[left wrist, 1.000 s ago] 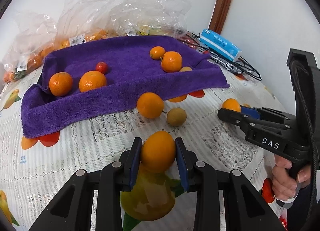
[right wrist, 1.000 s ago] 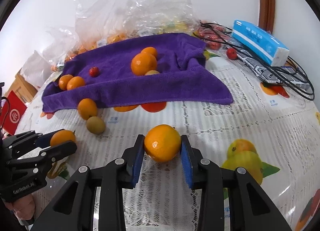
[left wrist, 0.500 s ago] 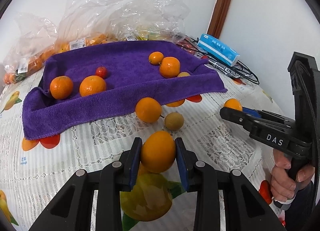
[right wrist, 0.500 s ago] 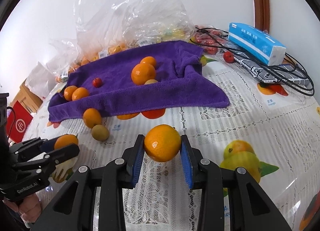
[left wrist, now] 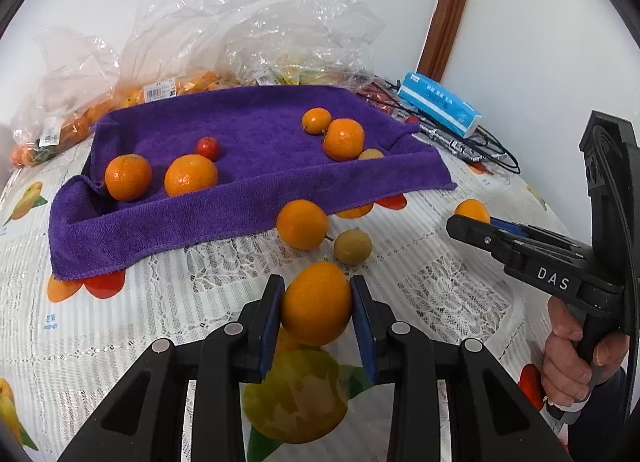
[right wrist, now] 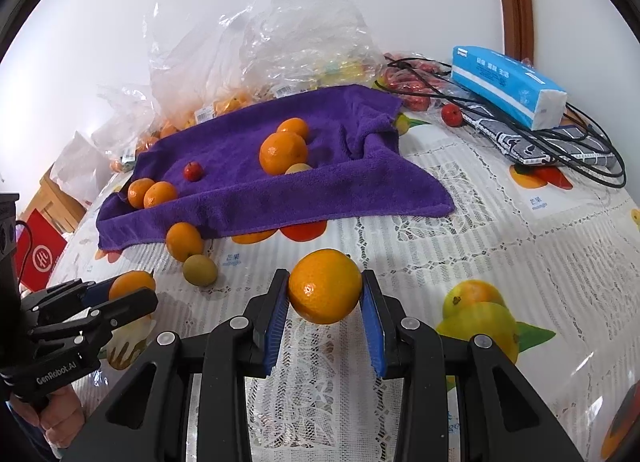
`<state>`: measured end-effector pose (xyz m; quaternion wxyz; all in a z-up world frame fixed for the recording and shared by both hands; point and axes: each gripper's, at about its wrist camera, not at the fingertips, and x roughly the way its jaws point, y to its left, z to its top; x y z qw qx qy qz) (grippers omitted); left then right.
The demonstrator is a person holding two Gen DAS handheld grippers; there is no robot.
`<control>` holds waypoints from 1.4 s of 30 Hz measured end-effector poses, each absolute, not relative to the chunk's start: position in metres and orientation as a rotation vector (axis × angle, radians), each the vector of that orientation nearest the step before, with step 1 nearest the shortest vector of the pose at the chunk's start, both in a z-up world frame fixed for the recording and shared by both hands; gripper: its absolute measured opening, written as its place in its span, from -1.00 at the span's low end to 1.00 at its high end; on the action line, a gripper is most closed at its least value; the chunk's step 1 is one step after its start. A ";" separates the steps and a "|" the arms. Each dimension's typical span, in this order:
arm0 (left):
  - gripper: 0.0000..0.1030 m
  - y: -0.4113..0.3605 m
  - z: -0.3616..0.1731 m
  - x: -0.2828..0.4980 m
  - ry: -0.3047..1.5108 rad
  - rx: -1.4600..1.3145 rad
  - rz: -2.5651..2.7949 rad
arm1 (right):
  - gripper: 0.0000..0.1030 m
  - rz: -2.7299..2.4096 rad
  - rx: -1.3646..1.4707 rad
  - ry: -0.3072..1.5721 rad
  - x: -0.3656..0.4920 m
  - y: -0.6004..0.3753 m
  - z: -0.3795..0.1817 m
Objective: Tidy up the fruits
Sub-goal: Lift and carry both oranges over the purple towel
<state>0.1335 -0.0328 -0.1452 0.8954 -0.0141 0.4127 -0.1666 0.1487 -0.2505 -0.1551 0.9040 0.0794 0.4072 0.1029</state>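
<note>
White lace-patterned tablecloth [left wrist: 120,326] under my rig. Left gripper [left wrist: 317,304] clamped on oval orange kumquat-like fruit [left wrist: 316,304], long axis upright, frame centre. Right gripper [right wrist: 325,286] clamped on round orange mandarin [right wrist: 325,286], centre; purple towel [right wrist: 248,189] behind.

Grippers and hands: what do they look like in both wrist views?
Both are black plastic hand-held grippers with blue finger pads and silver pivot screws. The left gripper reads "GenRobot.AI" on its side in the right wrist view; the right gripper reads "DAS". The right hand grips a pistol handle, dark sleeve below.
</note>
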 end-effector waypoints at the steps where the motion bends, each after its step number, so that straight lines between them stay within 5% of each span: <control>1: -0.38 -0.031 -0.144 0.133 0.849 -0.039 -0.345 | -0.31 0.219 0.170 0.831 0.148 -0.251 -0.154; 31: -0.38 0.043 -0.086 0.173 0.699 -0.264 -0.160 | -0.31 0.367 0.020 0.621 0.201 -0.174 -0.059; 42: -0.38 0.039 -0.104 0.217 0.679 -0.266 -0.097 | -0.31 0.406 0.022 0.674 0.232 -0.170 -0.090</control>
